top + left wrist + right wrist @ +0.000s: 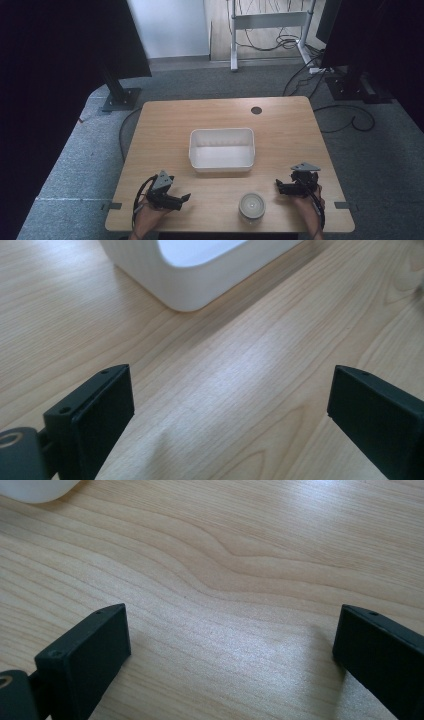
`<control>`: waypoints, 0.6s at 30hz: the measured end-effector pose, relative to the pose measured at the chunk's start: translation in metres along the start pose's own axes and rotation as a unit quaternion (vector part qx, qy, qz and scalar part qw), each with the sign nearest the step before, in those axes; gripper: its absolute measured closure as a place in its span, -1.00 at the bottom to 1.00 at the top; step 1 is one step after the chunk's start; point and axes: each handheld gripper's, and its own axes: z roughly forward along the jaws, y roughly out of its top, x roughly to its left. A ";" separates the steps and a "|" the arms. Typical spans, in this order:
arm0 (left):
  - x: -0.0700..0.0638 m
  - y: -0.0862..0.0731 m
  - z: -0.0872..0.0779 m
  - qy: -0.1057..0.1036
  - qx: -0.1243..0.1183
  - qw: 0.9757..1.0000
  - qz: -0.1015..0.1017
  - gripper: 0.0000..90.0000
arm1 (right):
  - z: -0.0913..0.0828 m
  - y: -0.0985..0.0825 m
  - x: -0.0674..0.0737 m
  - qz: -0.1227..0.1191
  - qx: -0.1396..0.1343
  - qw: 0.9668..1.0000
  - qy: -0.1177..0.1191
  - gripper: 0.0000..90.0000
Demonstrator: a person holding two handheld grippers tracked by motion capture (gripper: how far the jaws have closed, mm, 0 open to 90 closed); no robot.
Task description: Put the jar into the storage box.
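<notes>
A white rectangular bin (221,165) stands empty at the middle of the wooden table (165,130). A round whitish container (251,206) sits near the front edge, between my two grippers. My left gripper (182,201) rests low at the front left, pointing right, open with nothing between its jaws. In the left gripper view, that gripper (230,390) is open over bare wood, with a corner of the bin (185,285) ahead. My right gripper (278,187) is at the front right, pointing left. In the right gripper view, it (230,630) is open over bare wood, with the bin's corner (35,490) at top left.
A small dark round hole (256,110) marks the table's far side. Beyond the table are a black stand base (121,98), a white desk frame (267,22) and loose cables (345,120) on the grey carpet.
</notes>
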 end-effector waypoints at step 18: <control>-0.033 0.011 0.003 -0.051 -0.018 0.998 0.026 -0.87 | 0.000 0.000 0.000 0.000 0.000 1.000 0.000 -0.97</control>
